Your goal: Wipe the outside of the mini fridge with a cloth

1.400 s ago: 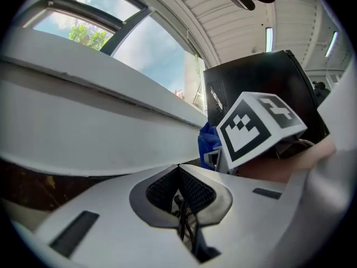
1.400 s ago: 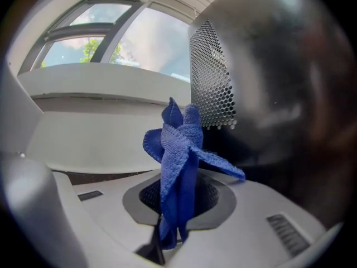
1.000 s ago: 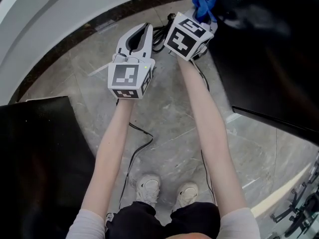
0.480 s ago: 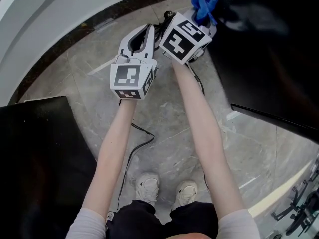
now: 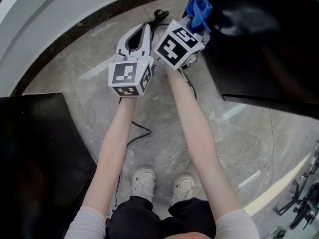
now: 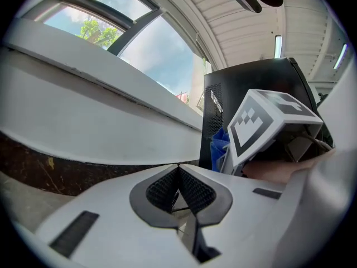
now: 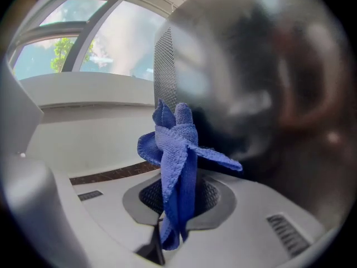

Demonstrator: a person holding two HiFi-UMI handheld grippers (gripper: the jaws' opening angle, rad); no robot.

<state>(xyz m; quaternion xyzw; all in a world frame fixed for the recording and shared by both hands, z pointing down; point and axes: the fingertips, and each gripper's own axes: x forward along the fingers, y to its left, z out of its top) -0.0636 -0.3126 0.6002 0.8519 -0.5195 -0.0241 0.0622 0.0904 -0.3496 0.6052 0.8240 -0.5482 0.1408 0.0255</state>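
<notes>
The black mini fridge (image 5: 259,39) fills the upper right of the head view, its glossy side (image 7: 262,88) close in the right gripper view. My right gripper (image 5: 195,15) is shut on a blue cloth (image 5: 198,9), which bunches up from the jaws (image 7: 175,155) against the fridge's side near its back corner. The left gripper (image 5: 144,30) hovers just left of the right one, shut with nothing in it (image 6: 178,169); its view shows the fridge's vented back edge (image 6: 215,108) and the cloth (image 6: 218,147).
A black cable (image 5: 158,18) lies on the grey marble floor (image 5: 164,133) near the grippers and trails toward my feet. A curved white wall (image 5: 55,14) with a dark base band runs behind. A second black box (image 5: 35,153) stands at lower left.
Both grippers have shifted slightly left and toward the fridge's back corner; the cloth stays clamped and has slid along the fridge's side. The left gripper stays shut.
</notes>
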